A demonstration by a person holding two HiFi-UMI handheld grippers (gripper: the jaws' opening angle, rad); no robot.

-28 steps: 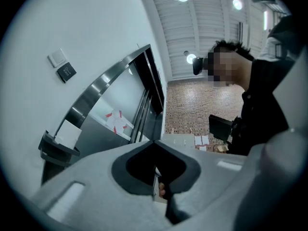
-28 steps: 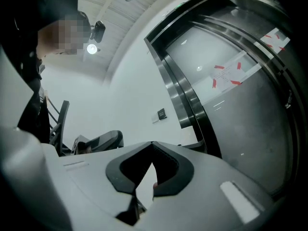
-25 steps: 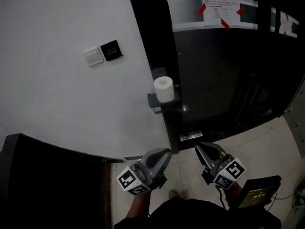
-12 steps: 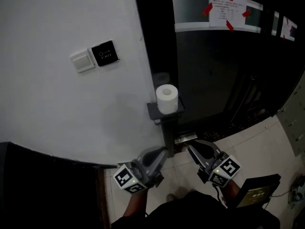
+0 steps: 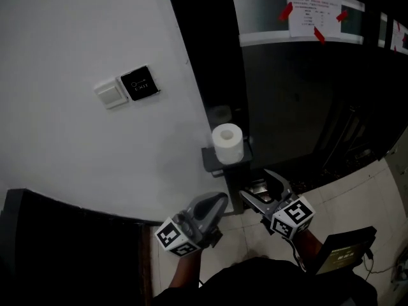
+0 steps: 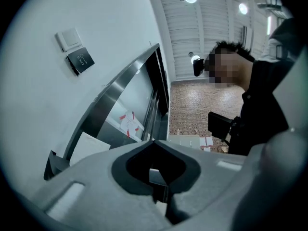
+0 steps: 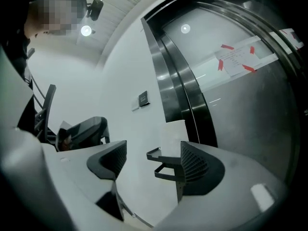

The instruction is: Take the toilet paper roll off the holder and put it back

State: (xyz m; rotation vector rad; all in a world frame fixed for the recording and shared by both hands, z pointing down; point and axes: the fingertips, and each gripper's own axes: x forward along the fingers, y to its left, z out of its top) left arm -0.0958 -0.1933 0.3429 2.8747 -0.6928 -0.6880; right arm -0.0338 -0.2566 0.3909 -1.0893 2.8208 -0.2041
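A white toilet paper roll [image 5: 227,143] stands upright on a dark holder [image 5: 217,161] fixed where the white wall meets the black door frame. Both grippers hang below it, apart from it. My left gripper [image 5: 215,202] is shut with nothing in it; its own view shows the roll [image 6: 89,147] and the holder [image 6: 52,163] off to the left. My right gripper [image 5: 260,189] is just under the holder, its jaws opening and nothing between them. In the right gripper view the roll [image 7: 176,137] and the holder [image 7: 160,163] show through the gap of the right gripper [image 7: 150,161], farther off.
A white switch and a black exit panel [image 5: 127,86] sit on the wall at upper left. A notice with red tape [image 5: 316,15] hangs on the dark glass door. A black case [image 5: 344,254] lies on the tiled floor at lower right. A dark block [image 5: 64,247] fills the lower left.
Both grippers have come closer to the holder. The right gripper's jaws, shut before, now stand apart. The left gripper stays shut.
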